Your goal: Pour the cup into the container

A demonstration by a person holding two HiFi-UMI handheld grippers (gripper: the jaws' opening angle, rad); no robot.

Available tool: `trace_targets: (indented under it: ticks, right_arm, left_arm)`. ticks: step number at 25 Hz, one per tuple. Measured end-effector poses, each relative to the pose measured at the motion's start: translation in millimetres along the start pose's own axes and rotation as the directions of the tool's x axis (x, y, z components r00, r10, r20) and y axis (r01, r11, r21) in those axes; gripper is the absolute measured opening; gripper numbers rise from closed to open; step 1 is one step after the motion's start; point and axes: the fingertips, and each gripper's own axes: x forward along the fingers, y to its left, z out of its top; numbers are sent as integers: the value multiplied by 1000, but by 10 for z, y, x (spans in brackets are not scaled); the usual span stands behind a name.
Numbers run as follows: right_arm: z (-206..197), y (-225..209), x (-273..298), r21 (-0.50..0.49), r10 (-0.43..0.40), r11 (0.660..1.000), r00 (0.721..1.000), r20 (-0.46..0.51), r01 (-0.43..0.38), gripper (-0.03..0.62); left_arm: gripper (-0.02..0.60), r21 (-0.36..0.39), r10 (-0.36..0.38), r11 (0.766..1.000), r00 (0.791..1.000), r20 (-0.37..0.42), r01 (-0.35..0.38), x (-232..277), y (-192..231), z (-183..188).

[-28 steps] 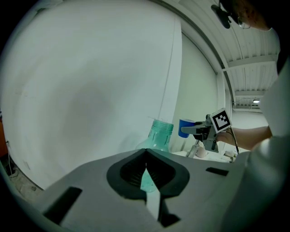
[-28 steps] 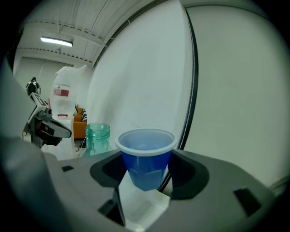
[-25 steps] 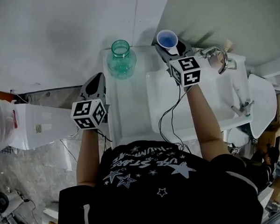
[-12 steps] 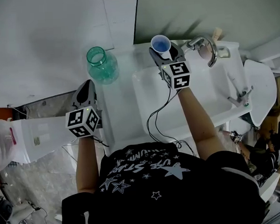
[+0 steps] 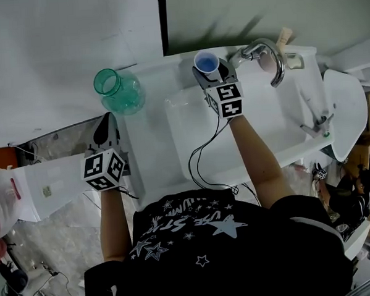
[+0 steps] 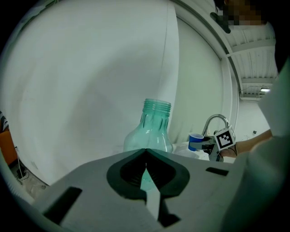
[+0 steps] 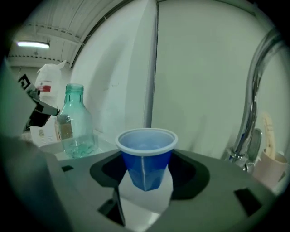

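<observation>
We saw the person's black star-print shirt (image 5: 221,247) filling the near edge of the head view. Beyond it sat a white sink (image 5: 283,123), with a white counter (image 5: 149,155) joined on its left. A curved chrome faucet (image 5: 263,47) (image 7: 253,99) rose at the sink's far side.

The container was a green glass bottle (image 5: 117,91) (image 6: 152,131) (image 7: 77,122). It stood upright and uncapped on the counter's far left corner, left of the sink.

The left gripper (image 5: 104,122) (image 6: 146,154) hung on the near side of the bottle, pointed at it but apart from it. Its jaws were together with nothing between them. Only a thin slit of bottle green showed through behind them.

The right gripper (image 5: 213,76) (image 7: 145,181) was over the sink's far left corner, just left of the faucet. Its jaws were clamped on the blue cup (image 5: 206,61) (image 7: 146,158) (image 6: 195,141), gripping it low on its sides. The cup was upright with its white rim level and its mouth open upward. Whether it held liquid, we couldn't tell.

The cup was to the right of the bottle and well apart from it.
</observation>
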Motion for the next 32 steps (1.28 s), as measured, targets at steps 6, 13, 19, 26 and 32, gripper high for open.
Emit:
trace_targets:
  ticks: [6, 13, 19, 26, 32]
  right_arm:
    - [-225, -39, 74, -5, 17, 1000, 1000, -27, -17, 278]
    - [-354, -61, 138, -6, 35, 999, 999, -37, -35, 278]
    - [-416, -71, 199, 12, 29, 1000, 999, -45, -29, 279]
    - [-437, -72, 211, 13, 24, 1000, 999, -35, -24, 287]
    - [-466, -90, 206, 32, 27, 999, 998, -55, -26, 304]
  left_arm:
    - [11, -12, 29, 1000, 999, -22, -29, 16, -1, -79]
    - [11, -19, 40, 999, 998, -38, -40, 28, -71, -152]
    - [11, -24, 43, 999, 998, -51, -44, 34, -89, -199]
    - [11, -21, 41, 999, 998, -55, -42, 31, -110, -217]
    - [11, -19, 33, 999, 998, -55, -34, 14, -178, -227]
